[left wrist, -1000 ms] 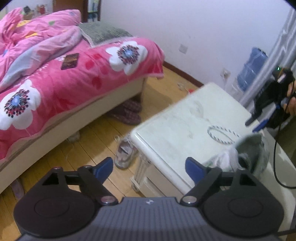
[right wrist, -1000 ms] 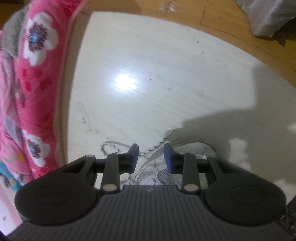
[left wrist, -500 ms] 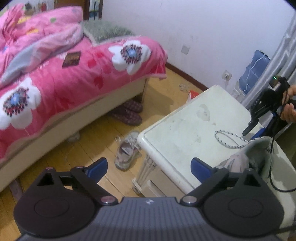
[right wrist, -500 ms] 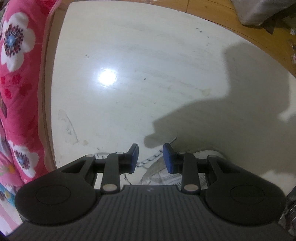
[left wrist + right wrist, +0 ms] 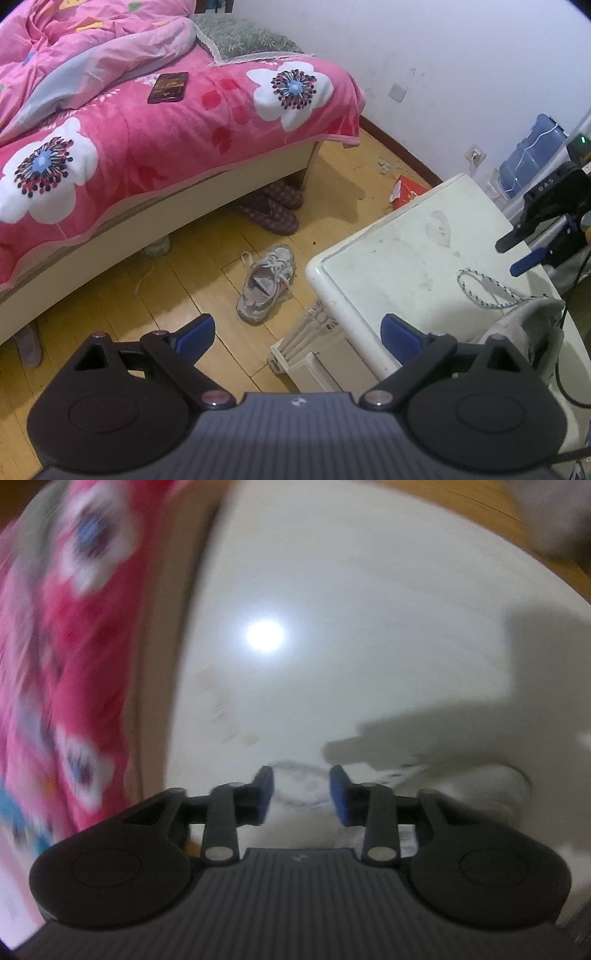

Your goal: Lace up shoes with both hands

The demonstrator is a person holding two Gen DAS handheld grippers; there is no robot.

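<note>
Holding both tools over a white table (image 5: 399, 243), you have this stock before you. Left gripper (image 5: 297, 332): fingers spread wide, empty, off the table's corner above the wooden floor. Right gripper (image 5: 301, 797): blue pads parted by a modest gap, nothing between them, hovering over the table; that view is blurred. Grey-and-white shoe (image 5: 532, 328): on the table's near side, its speckled lace (image 5: 480, 288) looped loose on the tabletop. Second sneaker (image 5: 267, 284): on the floor by the pink bed (image 5: 147, 147).
</note>
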